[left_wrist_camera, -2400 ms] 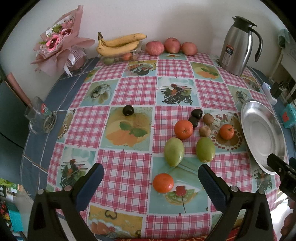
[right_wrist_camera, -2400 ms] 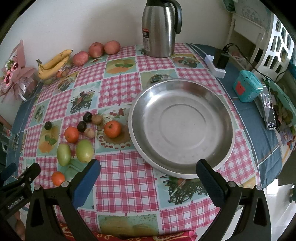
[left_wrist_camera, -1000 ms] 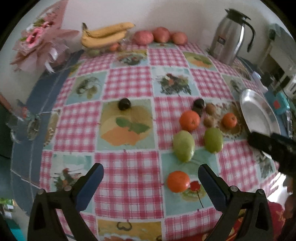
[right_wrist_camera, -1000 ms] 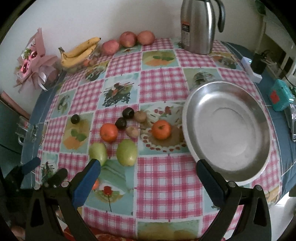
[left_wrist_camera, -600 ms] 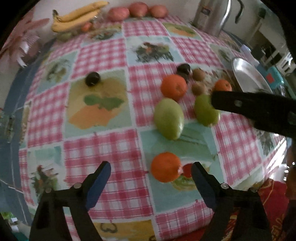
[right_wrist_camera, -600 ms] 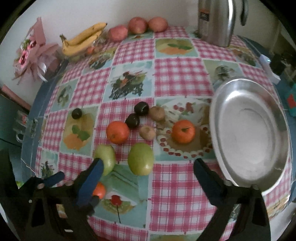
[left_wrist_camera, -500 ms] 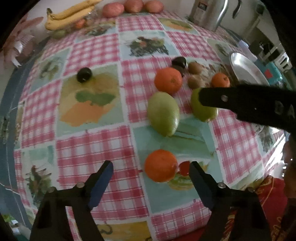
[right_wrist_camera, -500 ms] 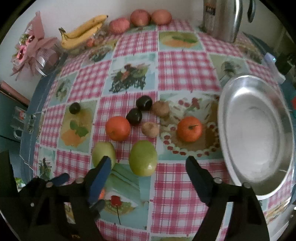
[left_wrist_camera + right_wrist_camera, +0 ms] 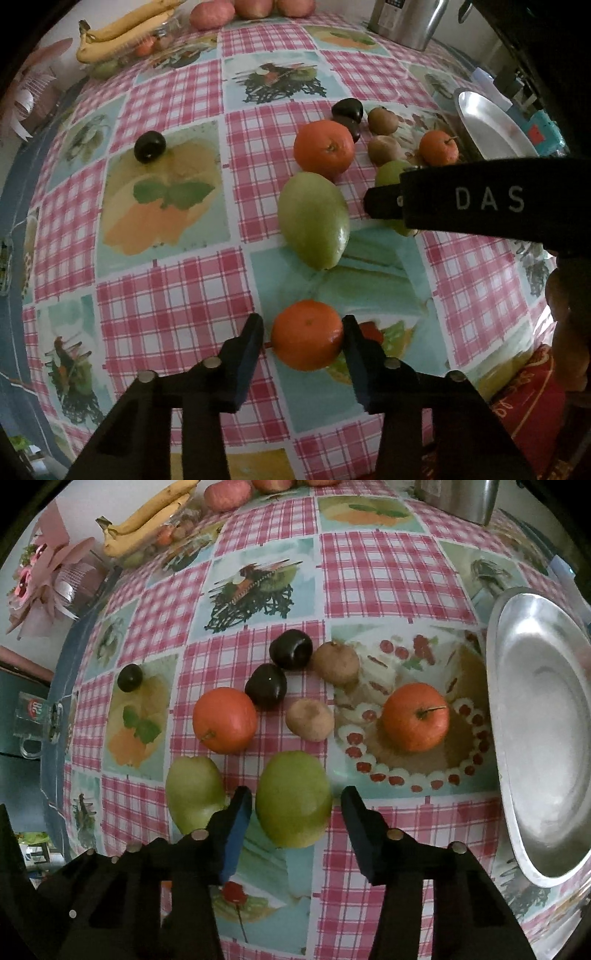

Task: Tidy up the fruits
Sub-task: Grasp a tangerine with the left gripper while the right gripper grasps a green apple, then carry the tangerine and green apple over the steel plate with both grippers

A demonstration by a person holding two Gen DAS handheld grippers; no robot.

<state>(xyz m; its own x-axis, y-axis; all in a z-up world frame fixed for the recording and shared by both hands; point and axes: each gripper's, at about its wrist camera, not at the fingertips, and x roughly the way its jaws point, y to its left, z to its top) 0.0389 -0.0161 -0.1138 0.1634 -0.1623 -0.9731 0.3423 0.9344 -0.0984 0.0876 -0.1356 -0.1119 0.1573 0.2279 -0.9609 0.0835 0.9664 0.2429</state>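
A small orange (image 9: 306, 334) lies on the checked tablecloth (image 9: 159, 310) between the fingers of my left gripper (image 9: 303, 330). Its jaws are closing; the right pad is at the peel and a thin gap shows on the left. My right gripper (image 9: 295, 805) straddles a green mango (image 9: 293, 799), its jaws closing with gaps on both sides. A second green mango (image 9: 194, 794) lies just left of it. Beyond are two more oranges (image 9: 224, 720), dark plums (image 9: 266, 686) and brown kiwis (image 9: 309, 719). The steel plate (image 9: 543, 738) stands empty on the right.
Bananas (image 9: 147, 520) and red apples (image 9: 227, 489) sit at the far edge, with a steel flask (image 9: 402, 22) at the back right. A pink bouquet (image 9: 44, 572) and a glass mug (image 9: 33, 716) are on the left. The right tool's black housing (image 9: 480, 199) crosses the left wrist view.
Both grippers have dropped toward the table and narrowed from wide open. The left now brackets the near orange, the right brackets the green mango.
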